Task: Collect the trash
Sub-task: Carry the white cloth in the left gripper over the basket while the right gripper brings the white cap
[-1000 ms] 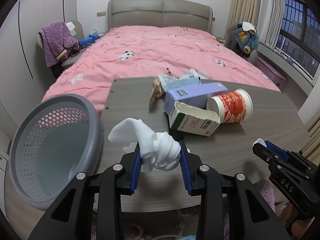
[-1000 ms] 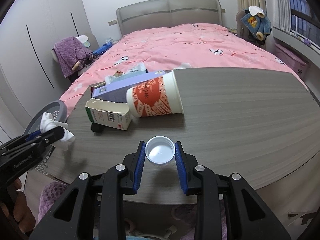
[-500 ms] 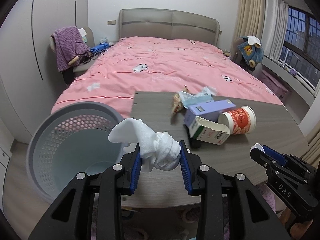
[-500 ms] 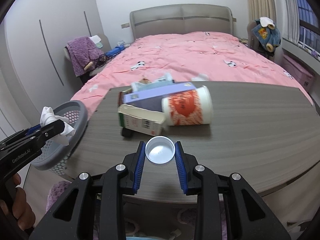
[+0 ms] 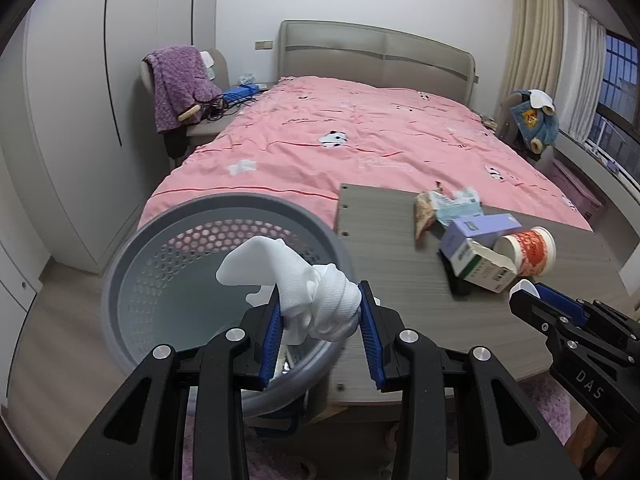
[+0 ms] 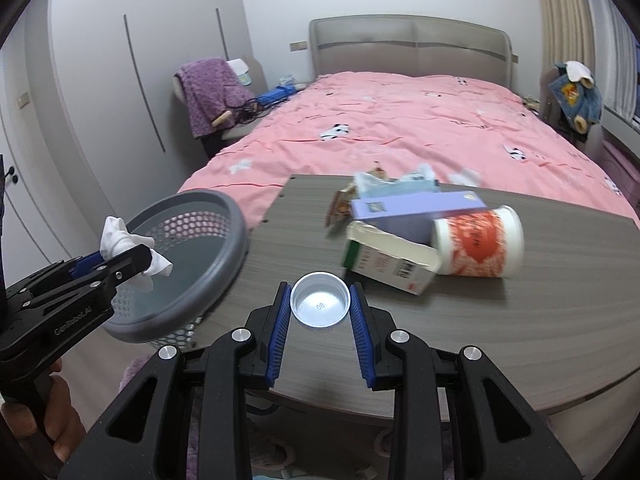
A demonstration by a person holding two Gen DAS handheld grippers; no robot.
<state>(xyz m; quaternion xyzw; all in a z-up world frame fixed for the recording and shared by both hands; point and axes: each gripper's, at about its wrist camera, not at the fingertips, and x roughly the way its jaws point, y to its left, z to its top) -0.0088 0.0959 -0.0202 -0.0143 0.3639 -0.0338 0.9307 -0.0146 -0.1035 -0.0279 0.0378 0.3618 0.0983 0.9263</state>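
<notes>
**Now over the basket: tissue carried across, cap close behind**

Now hanging above the mouth of the grey basket [image 5: 132, 280], with the left gripper [image 5: 320, 316] clamped on a crumpled white tissue [image 5: 304, 280]. Half a second back, held nearer the tabletop [image 5: 392, 256]; since then swung left until the basket rim fills the lower left of the left view. Likely meaning: ready to let go, tissue about to count as collected.

Right gripper [image 6: 320, 308] closed on a small white bottle cap [image 6: 320, 305], hollow side up, above the near tabletop edge, also drifted toward the basket.

Left lying on the tabletop: red-printed paper cup [image 6: 478, 247] on its side, lilac box [image 6: 416, 208], opened green-and-white carton [image 6: 390, 262], snack wrappers [image 5: 444, 206] behind.

Hard to tell: any contents in the basket bottom, hidden behind tissue and gripper. Dark object under the carton unidentifiable. Right view slightly blurred by motion. Pink bed [image 5: 360, 140] beyond.
</notes>
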